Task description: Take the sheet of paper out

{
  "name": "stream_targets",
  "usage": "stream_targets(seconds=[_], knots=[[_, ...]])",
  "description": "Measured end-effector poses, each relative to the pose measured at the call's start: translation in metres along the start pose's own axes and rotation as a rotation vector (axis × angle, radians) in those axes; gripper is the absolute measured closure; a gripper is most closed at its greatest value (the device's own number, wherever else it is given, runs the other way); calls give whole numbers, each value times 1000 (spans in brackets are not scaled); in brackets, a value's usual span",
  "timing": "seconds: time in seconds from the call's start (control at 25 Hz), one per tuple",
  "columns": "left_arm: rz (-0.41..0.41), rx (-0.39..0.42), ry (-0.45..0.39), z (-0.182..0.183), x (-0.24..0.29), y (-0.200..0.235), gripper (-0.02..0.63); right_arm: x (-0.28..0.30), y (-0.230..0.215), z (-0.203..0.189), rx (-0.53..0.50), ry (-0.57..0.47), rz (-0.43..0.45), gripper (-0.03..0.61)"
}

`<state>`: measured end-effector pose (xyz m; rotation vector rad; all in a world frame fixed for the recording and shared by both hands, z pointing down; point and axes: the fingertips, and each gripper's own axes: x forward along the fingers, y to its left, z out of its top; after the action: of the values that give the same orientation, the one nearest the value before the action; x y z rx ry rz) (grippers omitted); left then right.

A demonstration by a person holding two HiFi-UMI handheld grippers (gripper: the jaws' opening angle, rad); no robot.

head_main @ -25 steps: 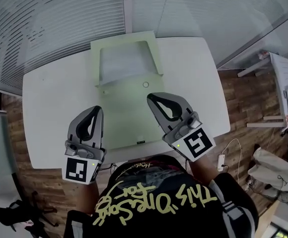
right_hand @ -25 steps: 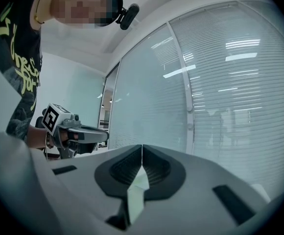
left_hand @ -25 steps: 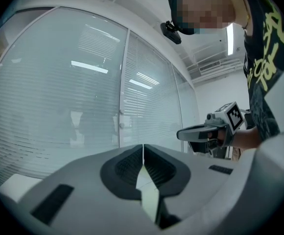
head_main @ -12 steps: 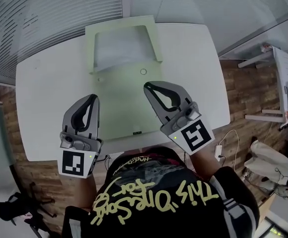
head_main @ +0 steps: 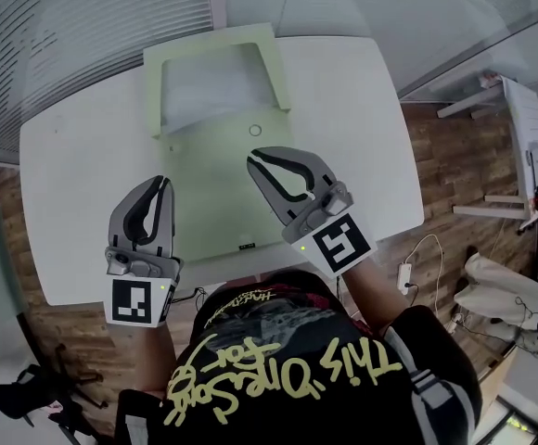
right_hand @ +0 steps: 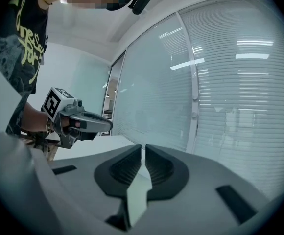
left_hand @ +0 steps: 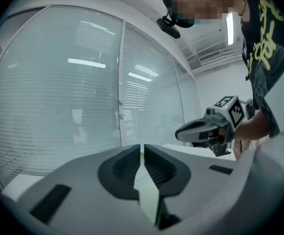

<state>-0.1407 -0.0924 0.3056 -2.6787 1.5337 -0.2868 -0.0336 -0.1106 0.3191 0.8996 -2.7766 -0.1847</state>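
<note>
**Sheet of paper (head_main: 215, 83) lying ahead of both clenched grippers**

The sheet is sitting at the far end of the green folder (head_main: 211, 202), well beyond both jaw tips. The left gripper (head_main: 163, 184) and right gripper (head_main: 255, 158) are hovering pinched together, gripping nothing, above the folder's near half

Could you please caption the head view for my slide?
Left gripper and right gripper, both shut and empty, held above a white table bearing a pale green folder.

Yellow script "This One's for" on the person's black shirt (head_main: 288, 378), upside down
</note>
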Motion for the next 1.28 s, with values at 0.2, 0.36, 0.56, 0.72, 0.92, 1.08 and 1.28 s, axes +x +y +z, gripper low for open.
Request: stream_targets(seconds=[0.2,0.36,0.56,0.72,0.92,1.08,1.28], knots=[[27,-12,54,-12,8,0,589,6,-2,-20,-63,99,24,568],[21,3,80,-18,17,1,531,13,-7,-29,-76,122,25,566],[19,36,87,-22,27,2,505,20,-13,-38,-95,146,23,563],[10,69,98,-29,37,4,494,29,-16,-43,-63,131,21,502],[-17,214,126,-36,47,7,479,37,-23,-52,-110,165,15,488],[-29,310,166,-47,56,9,469,45,-27,-60,-159,193,10,479],[-8,316,270,-71,58,17,465,54,-31,-70,-222,234,5,474]])
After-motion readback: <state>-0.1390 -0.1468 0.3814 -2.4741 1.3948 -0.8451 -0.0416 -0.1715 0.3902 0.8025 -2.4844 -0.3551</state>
